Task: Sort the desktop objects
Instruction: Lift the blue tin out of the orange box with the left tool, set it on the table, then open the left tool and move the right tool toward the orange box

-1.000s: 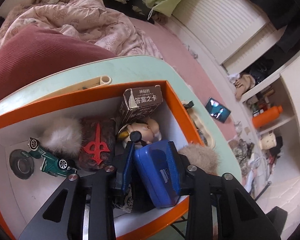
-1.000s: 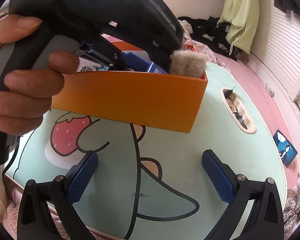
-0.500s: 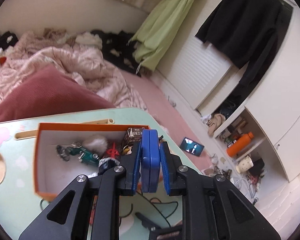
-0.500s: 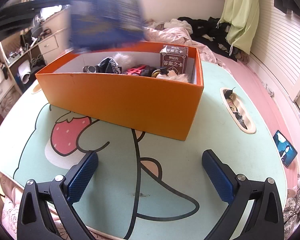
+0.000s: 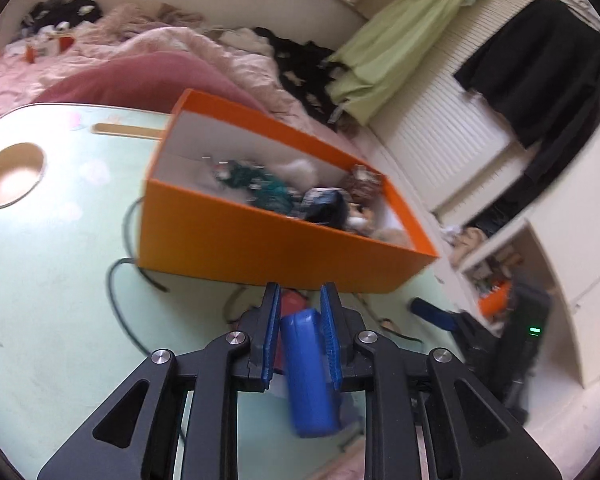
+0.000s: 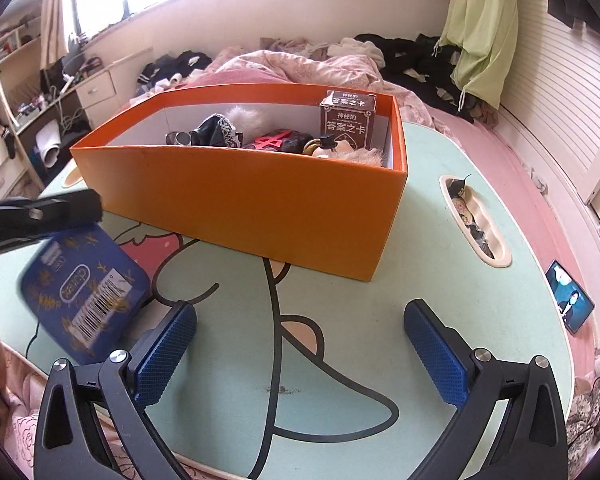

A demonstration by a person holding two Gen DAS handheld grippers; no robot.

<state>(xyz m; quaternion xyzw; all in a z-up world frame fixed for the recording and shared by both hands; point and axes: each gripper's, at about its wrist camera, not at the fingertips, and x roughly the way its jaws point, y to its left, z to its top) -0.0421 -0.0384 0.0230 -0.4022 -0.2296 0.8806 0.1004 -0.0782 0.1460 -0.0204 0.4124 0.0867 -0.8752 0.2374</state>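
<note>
- The table (image 6: 440,248) is mostly bare around your orange box (image 6: 260,204), which holds the card box (image 6: 349,124) and toys.
- Your left hand-held gripper (image 5: 300,316) pinches the blue tin (image 5: 310,368) low over the table, not yet placed.
- Your right hand-held gripper (image 6: 300,348) is spread, empty.

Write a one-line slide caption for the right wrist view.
Open right gripper hovers over the cartoon table before the orange box, while the left gripper holds a blue tin.

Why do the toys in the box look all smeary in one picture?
Left wrist view: motion blur smears the toys in the orange box. Right wrist view: the box is sharp, only the blue tin blurs. Both views bend straight edges, being fisheye.
</note>
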